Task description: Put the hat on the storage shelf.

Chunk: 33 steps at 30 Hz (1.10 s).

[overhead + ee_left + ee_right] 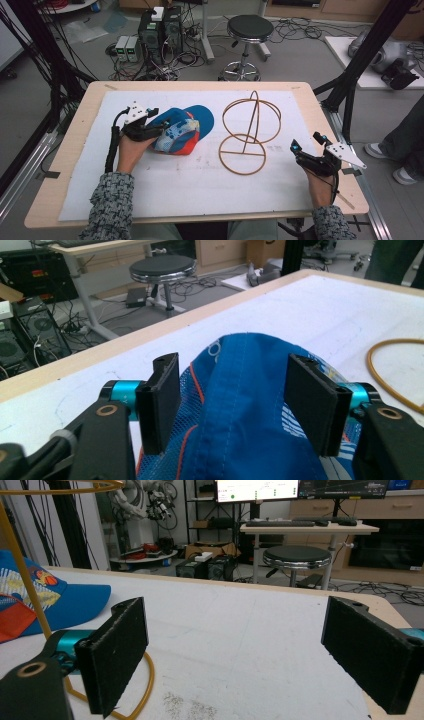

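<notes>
Your left claw (159, 126) straddles the crown of the blue cap (182, 131), which lies on the white sheet of the desk (70, 150); in the left gripper view the cap (240, 405) bulges up between the two pads, which stand just off the fabric on either side, so the jaws are spread and not yet pinching. Your right claw (306, 142) rests well apart at the far side, jaws wide and empty, with the wire stand (250, 132) between it and the cap. Judged progress: the approach to the cap is made; the pinch, the lift and, presumably, seating the cap on the stand remain. The cap's long axis runs from your left claw's fingertips onward, with the brim pointing away from that claw, toward the stand and the desk's far edge.
</notes>
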Available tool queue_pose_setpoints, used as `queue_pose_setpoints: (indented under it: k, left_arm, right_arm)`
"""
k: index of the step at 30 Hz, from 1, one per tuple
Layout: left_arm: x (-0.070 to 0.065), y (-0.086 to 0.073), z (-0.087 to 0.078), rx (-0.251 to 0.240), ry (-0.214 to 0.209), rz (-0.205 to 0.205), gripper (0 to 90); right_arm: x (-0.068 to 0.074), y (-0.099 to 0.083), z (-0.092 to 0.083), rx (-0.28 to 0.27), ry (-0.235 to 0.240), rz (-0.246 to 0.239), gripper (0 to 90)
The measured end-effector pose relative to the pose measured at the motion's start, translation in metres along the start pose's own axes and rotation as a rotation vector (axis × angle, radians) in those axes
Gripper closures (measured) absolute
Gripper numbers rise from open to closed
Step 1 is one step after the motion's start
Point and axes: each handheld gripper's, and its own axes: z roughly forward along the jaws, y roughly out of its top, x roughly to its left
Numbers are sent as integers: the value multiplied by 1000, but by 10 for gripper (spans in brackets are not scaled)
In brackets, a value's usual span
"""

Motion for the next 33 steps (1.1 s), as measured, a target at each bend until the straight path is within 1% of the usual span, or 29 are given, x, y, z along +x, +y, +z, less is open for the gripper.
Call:
queue_pose_setpoints:
  k: [2, 3, 4, 7, 8, 9, 10, 11, 12, 13, 14, 15, 16, 17, 18, 19, 21, 25, 30, 32, 33]
  left_arm:
    - [0, -1, 1, 5, -3, 0, 451]
    - [0, -1, 1, 6, -6, 4, 451]
    - [0, -1, 1, 9, -13, 13, 509]
    - [0, -1, 1, 10, -22, 13, 529]
    - [0, -1, 1, 12, -23, 13, 594]
    - [0, -1, 1, 13, -22, 18, 594]
    - [0, -1, 1, 13, -29, 28, 648]
    - [0, -1, 1, 13, -29, 28, 664]
    - [0, -1, 0, 9, -42, 39, 692]
    - [0, -1, 0, 9, -42, 39, 708]
    - [-3, 0, 0, 8, -37, 61, 743]
    - [-3, 0, 0, 8, -37, 61, 770]
    - [-4, 1, 0, 6, -40, 70, 770]
    - [-6, 3, -1, 8, -42, 74, 812]
    - [-6, 5, -1, 8, -48, 73, 831]
    - [-6, 6, -2, 5, -51, 67, 842]
    - [-6, 7, -3, 2, -53, 63, 870]
    - [-8, 13, -4, 6, -64, 68, 882]
    - [-10, 21, -5, -10, -70, 47, 884]
    - [-10, 26, -7, -6, -72, 34, 884]
    - [-10, 26, -7, -6, -72, 34, 884]
  right_arm:
    - [0, 0, 0, 0, 0, 1, 107]
    - [0, 0, 0, 0, 0, 1, 107]
    - [0, 0, 0, 0, 0, 0, 107]
    - [0, 0, 0, 0, 0, 1, 107]
    - [0, 0, 0, 1, 1, 1, 107]
    - [0, 0, 0, 1, 1, 1, 107]
    - [0, 0, 0, 1, 1, 1, 107]
    - [0, 0, 0, 1, 1, 1, 107]
    - [0, 0, 0, 1, 0, 0, 107]
    - [0, 0, 0, 1, 0, 1, 107]
    - [0, 0, 0, 2, -1, -1, 107]
    - [0, 0, 0, 3, 0, -2, 107]
    - [0, 0, 0, 3, 0, -2, 107]
    - [0, 0, 0, 3, 0, 1, 107]
    - [0, 0, 0, 0, -1, 2, 107]
    - [0, 0, 0, -5, -3, -4, 107]
    - [0, 0, 0, -2, 0, 2, 107]
    - [-1, 0, 0, 1, 1, 1, 107]
    - [-1, 0, -1, -2, -1, 0, 107]
    - [-1, 0, -1, -5, -3, -2, 107]
    - [-1, 0, -1, -5, -2, -1, 107]
